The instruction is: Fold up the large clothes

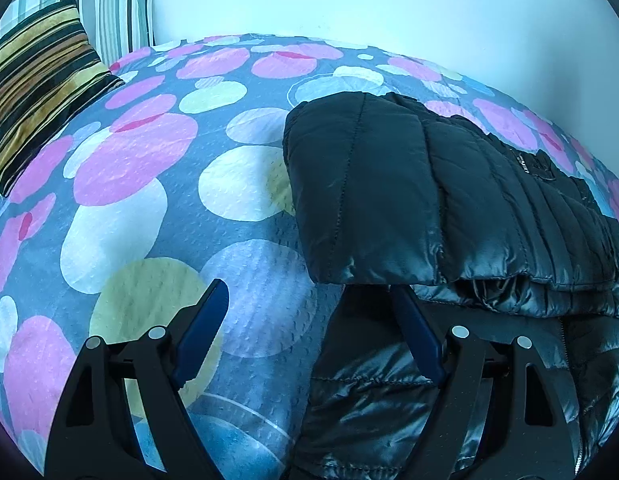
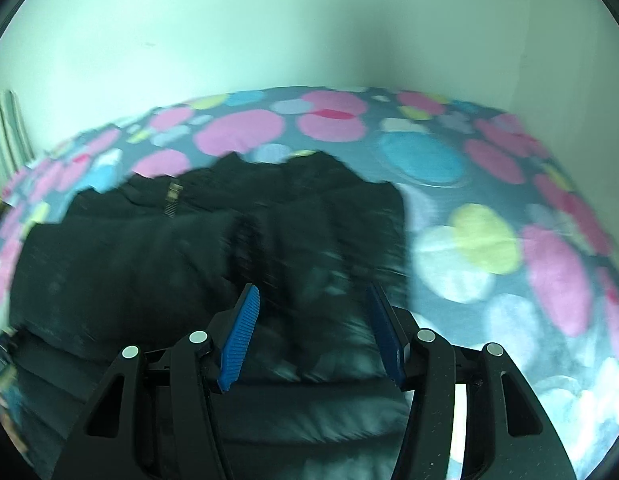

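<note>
A black quilted puffer jacket (image 1: 429,200) lies on the bed, with a part folded over on top of the rest. My left gripper (image 1: 309,292) is open and empty at the jacket's left edge; its right finger is over the jacket, its left finger over the bedsheet. In the right wrist view the same jacket (image 2: 169,248) is blurred, with a zipper pull near its far edge. My right gripper (image 2: 313,292) is open and empty just above the jacket's near right part.
The bed is covered by a grey sheet with pink, white and green circles (image 1: 149,184). Striped pillows (image 1: 41,80) stand at the far left against the pale wall (image 1: 389,0). The sheet also shows to the right of the jacket (image 2: 509,240).
</note>
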Demonstrator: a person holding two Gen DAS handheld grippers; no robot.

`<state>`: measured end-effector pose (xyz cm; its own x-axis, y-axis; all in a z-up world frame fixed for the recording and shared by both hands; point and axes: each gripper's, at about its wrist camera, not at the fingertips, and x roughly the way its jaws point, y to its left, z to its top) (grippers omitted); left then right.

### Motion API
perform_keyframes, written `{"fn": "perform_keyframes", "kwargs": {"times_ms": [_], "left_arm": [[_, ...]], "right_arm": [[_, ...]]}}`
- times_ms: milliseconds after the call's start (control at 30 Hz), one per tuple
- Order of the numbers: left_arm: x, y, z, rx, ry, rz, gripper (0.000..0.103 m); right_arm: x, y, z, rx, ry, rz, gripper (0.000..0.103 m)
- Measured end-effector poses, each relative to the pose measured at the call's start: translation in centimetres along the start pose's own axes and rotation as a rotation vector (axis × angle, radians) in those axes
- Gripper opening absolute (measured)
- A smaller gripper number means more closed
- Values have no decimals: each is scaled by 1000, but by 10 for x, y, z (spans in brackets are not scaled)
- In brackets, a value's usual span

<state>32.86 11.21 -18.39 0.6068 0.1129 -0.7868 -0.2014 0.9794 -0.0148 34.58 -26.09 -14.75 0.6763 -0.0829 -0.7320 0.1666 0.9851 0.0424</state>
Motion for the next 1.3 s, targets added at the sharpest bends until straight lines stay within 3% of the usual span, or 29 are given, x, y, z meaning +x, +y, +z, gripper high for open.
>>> {"fn": "perform_keyframes", "kwargs": {"times_ms": [200, 267, 333, 367, 633, 833, 933, 1067, 1300], "left_arm": [[5, 4, 1, -15, 8, 10, 83], [7, 5, 2, -19, 12, 10, 83], [9, 5, 4, -20, 13, 13, 83], [10, 4, 5, -20, 12, 15, 83], [19, 0, 19, -22, 8, 18, 87], [39, -12, 26, -3, 55, 75, 89], [53, -6, 22, -42, 95, 74, 91], [56, -7, 20, -41, 89, 93, 92], [25, 9, 15, -71, 76, -2, 91]], "right_arm": [[49, 27, 8, 12, 108, 92, 60], [57, 32, 5, -1, 117, 101, 29], [51, 40, 3, -51, 91, 84, 14], [45, 41, 3, -60, 73, 84, 12], [-5, 15, 12, -84, -94, -91, 11], [33, -7, -7, -106, 20, -163, 11], [55, -10, -18, -134, 54, -178, 12], [64, -7, -25, -138, 67, -185, 12], [58, -8, -25, -126, 58, -171, 12]]}}
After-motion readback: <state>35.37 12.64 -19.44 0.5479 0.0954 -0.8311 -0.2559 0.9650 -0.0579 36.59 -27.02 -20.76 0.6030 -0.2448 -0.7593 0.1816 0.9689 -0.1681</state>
